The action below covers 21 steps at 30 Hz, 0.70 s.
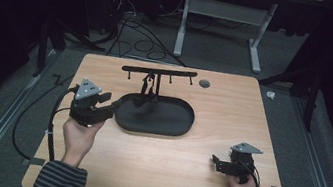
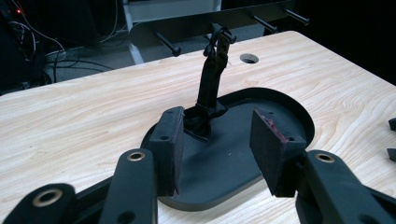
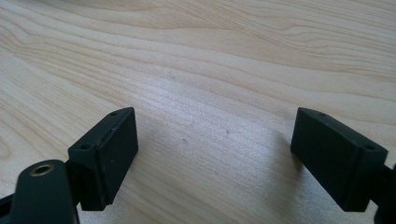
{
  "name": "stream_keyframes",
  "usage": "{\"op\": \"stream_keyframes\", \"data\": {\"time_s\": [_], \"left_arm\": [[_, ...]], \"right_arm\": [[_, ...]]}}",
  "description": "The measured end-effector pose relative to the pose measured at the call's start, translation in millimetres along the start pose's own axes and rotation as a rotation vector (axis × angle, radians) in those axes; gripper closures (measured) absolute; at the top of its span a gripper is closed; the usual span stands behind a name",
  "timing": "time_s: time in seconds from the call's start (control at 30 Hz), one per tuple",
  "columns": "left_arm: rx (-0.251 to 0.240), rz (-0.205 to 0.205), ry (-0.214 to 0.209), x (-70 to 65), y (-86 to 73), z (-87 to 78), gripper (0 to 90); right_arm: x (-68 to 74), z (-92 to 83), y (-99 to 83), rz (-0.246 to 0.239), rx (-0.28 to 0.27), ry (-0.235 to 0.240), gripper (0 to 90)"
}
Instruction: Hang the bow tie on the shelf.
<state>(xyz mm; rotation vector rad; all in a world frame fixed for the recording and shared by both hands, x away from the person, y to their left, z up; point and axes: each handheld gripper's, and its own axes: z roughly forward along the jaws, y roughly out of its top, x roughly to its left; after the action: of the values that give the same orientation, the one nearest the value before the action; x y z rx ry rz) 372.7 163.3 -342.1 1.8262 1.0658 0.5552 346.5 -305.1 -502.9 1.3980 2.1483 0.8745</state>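
Left gripper point(image 1: 108, 105) sits at the black oval tray's point(image 1: 174, 125) left rim, jaws spread, nothing between them — a dark strap point(image 2: 211, 79) hangs from the rack point(image 1: 159, 71) into the tray. Right gripper point(image 1: 214, 163) — well apart, low over bare wooden surface point(image 3: 210, 70), jaws released.

We've got an oval tray point(image 1: 169, 127) sitting mid-table point(image 1: 201, 180), with a peg rack point(image 1: 159, 71) standing at its back edge. Left gripper point(image 1: 108, 106) sits right at the tray's left end, right gripper point(image 1: 215, 163) well apart near the front right.
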Motion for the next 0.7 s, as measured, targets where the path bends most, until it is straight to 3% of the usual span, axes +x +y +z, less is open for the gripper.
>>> {"op": "stream_keyframes", "data": {"time_s": [0.7], "left_arm": [[-0.010, -0.030, 0.000, 2.8, -17.4, -14.5, 54.5]], "right_arm": [[-0.1, 0.1, -0.1, -0.002, -0.001, 0.000, 16.1]]}}
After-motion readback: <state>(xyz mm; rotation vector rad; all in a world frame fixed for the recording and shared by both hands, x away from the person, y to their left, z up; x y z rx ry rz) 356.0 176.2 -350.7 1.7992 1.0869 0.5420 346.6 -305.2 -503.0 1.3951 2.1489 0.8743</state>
